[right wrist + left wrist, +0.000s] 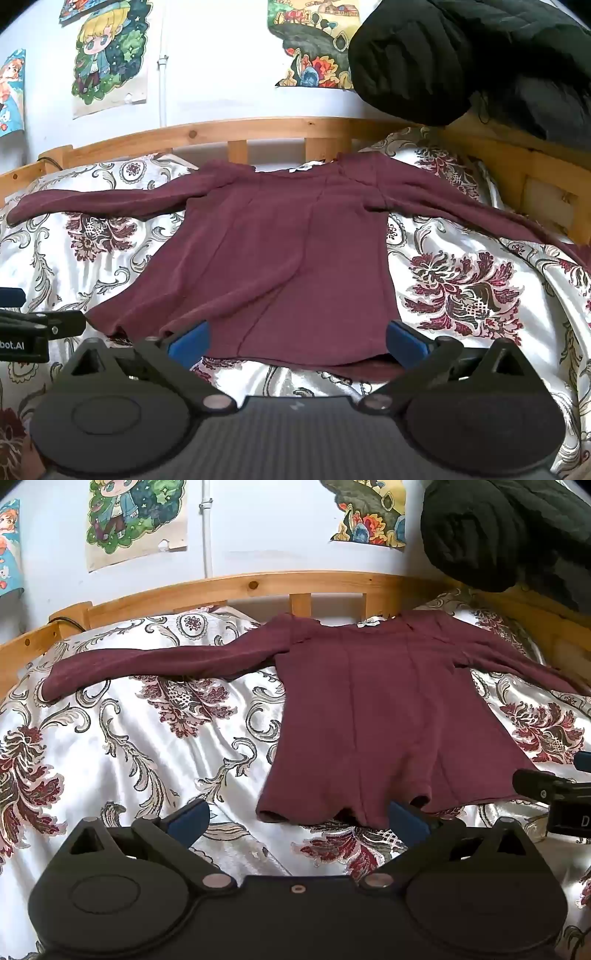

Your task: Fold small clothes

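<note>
A maroon long-sleeved top (pixel 388 709) lies flat on the bed, collar toward the headboard, both sleeves spread out to the sides. It also shows in the right wrist view (pixel 280 251). My left gripper (pixel 297 821) is open and empty, just in front of the hem's left corner. My right gripper (pixel 295 341) is open and empty, with its blue pads on either side of the hem's right part, just above it. The right gripper's side shows at the left wrist view's right edge (pixel 554 794). The left gripper's side shows at the right wrist view's left edge (pixel 33 325).
The bed has a white satin cover with a dark red floral pattern (pixel 129 746). A wooden headboard (pixel 258 587) runs along the back. A black bundle of fabric (pixel 480 55) rests at the back right. Posters (pixel 136 520) hang on the white wall.
</note>
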A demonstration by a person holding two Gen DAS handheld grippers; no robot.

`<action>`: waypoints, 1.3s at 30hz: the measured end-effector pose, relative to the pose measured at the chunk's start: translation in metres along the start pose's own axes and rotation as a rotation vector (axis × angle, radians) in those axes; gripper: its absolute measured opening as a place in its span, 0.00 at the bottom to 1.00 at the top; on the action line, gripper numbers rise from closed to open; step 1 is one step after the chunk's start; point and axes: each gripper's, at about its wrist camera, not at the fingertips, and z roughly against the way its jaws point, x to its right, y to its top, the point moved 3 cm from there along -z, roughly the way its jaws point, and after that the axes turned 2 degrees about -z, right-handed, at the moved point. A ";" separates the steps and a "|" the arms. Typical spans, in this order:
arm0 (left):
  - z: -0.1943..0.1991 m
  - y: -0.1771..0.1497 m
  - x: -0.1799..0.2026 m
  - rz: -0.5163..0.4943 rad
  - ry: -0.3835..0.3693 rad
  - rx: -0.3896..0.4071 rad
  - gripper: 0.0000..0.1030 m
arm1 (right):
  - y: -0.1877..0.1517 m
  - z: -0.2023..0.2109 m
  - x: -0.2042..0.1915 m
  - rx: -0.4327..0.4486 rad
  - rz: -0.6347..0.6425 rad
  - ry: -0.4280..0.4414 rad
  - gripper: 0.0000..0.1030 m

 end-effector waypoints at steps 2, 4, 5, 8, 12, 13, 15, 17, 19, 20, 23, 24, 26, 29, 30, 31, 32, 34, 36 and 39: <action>0.000 0.000 0.000 0.001 -0.002 -0.002 0.99 | 0.000 0.000 0.000 -0.002 0.002 -0.001 1.00; 0.000 0.000 0.000 0.000 -0.002 -0.003 0.99 | 0.000 -0.001 0.000 -0.005 0.002 -0.002 1.00; 0.000 0.000 0.000 0.000 -0.002 -0.003 0.99 | 0.000 -0.001 0.000 -0.005 0.001 -0.003 1.00; -0.001 0.000 0.001 0.000 -0.003 -0.004 0.99 | 0.000 -0.002 0.002 -0.006 -0.001 -0.006 1.00; 0.000 0.000 0.000 0.005 -0.001 -0.004 0.99 | -0.001 -0.001 0.001 -0.008 -0.003 -0.005 1.00; 0.000 0.000 0.000 0.006 0.000 -0.004 0.99 | -0.001 -0.001 0.001 -0.009 -0.002 -0.005 1.00; 0.001 -0.002 0.000 0.007 0.001 -0.004 0.99 | -0.001 -0.001 0.000 -0.011 -0.002 -0.006 1.00; 0.001 -0.002 -0.003 0.006 0.003 -0.003 0.99 | -0.001 -0.001 0.000 -0.012 -0.002 -0.007 1.00; 0.001 -0.001 -0.003 0.007 0.002 -0.004 0.99 | -0.001 -0.001 0.000 -0.013 -0.002 -0.006 1.00; 0.001 -0.001 -0.003 0.007 0.002 -0.004 0.99 | -0.002 0.000 -0.001 -0.013 -0.003 -0.008 1.00; 0.001 -0.001 -0.003 0.008 0.002 -0.005 0.99 | -0.002 -0.002 0.000 -0.018 -0.010 -0.008 1.00; 0.001 -0.001 -0.003 0.007 0.002 -0.005 0.99 | -0.002 -0.002 0.001 -0.019 -0.011 -0.008 1.00; 0.001 -0.001 -0.003 0.008 0.002 -0.006 0.99 | -0.002 -0.002 0.001 -0.022 -0.013 -0.008 1.00; 0.001 -0.001 -0.003 0.009 0.002 -0.007 0.99 | -0.002 -0.002 0.001 -0.023 -0.015 -0.008 1.00; 0.001 -0.001 -0.003 0.009 0.001 -0.007 0.99 | -0.002 -0.002 0.001 -0.023 -0.015 -0.008 1.00; 0.001 -0.001 -0.003 0.009 0.001 -0.008 0.99 | -0.002 -0.002 0.001 -0.023 -0.015 -0.008 1.00; 0.001 -0.001 -0.003 0.009 0.002 -0.008 0.99 | -0.002 -0.002 0.001 -0.023 -0.015 -0.008 1.00; 0.001 -0.001 -0.003 0.010 0.001 -0.009 0.99 | -0.003 -0.002 0.001 -0.023 -0.015 -0.008 1.00; 0.000 -0.002 -0.001 0.010 0.001 -0.009 0.99 | -0.003 -0.002 0.001 -0.023 -0.015 -0.008 1.00; 0.000 -0.002 -0.001 0.010 0.000 -0.010 0.99 | -0.002 -0.002 0.001 -0.023 -0.015 -0.007 1.00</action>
